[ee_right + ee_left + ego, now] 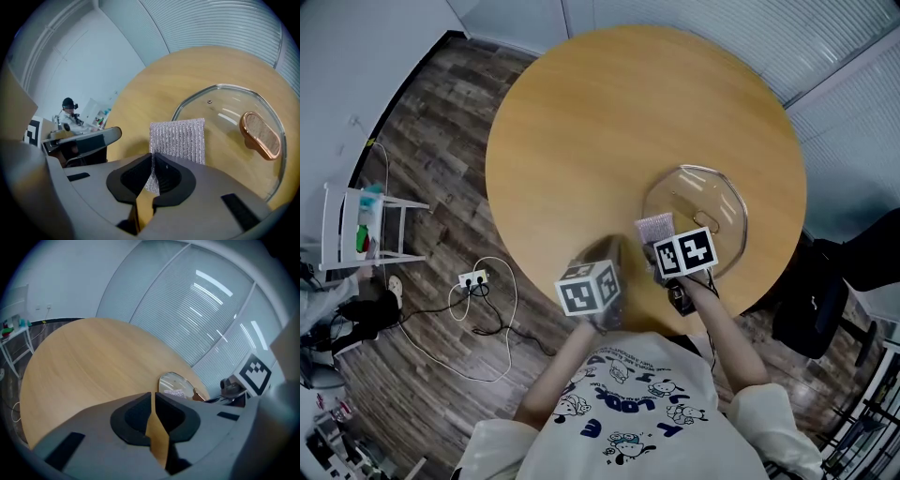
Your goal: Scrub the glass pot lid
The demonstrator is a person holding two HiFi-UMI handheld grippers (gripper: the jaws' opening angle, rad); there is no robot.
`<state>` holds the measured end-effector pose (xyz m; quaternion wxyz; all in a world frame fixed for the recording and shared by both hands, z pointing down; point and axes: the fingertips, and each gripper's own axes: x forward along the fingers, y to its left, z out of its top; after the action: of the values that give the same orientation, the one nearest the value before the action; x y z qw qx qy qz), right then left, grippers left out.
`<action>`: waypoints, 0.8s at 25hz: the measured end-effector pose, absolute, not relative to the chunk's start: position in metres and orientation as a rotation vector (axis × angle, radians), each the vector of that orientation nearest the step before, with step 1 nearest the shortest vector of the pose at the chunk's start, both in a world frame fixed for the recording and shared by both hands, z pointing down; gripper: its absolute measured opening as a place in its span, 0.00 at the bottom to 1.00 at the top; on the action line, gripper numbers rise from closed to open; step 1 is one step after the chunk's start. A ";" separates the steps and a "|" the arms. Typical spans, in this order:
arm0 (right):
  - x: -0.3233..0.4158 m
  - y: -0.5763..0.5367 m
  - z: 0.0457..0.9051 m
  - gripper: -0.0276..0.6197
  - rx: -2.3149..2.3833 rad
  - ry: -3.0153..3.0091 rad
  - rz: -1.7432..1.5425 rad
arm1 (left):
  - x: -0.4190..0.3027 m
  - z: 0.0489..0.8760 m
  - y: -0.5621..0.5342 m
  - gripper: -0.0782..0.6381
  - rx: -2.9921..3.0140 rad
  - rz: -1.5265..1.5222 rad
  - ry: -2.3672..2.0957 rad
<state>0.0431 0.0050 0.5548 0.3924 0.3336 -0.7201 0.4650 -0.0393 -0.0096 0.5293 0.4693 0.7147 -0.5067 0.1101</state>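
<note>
The glass pot lid (698, 217) lies on the round wooden table (581, 122) at its near right, with a copper-coloured knob (260, 135) on top. My right gripper (153, 165) is shut on a silver scrub cloth (178, 138), which hangs over the lid's (220, 117) near left rim. In the head view the cloth (655, 227) shows just left of the lid. My left gripper (153, 404) is shut with nothing in it, held above the table's near edge, left of the right gripper (661, 239). The lid (176, 384) shows small ahead of it.
A power strip with white cables (473, 278) lies on the wood floor to the left. A white rack (366, 225) stands further left. A dark chair (825, 300) sits at the right of the table. A person (70, 115) sits in the background.
</note>
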 end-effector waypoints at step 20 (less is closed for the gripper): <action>0.048 -0.027 0.321 0.10 1.544 -2.485 0.446 | -0.036 0.311 -0.038 0.16 2.380 0.023 -1.567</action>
<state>0.0478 -0.0274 0.3210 0.0911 0.5197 -0.8361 0.1502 -0.0356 -0.0378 0.3115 0.1452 0.8263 -0.5441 0.0080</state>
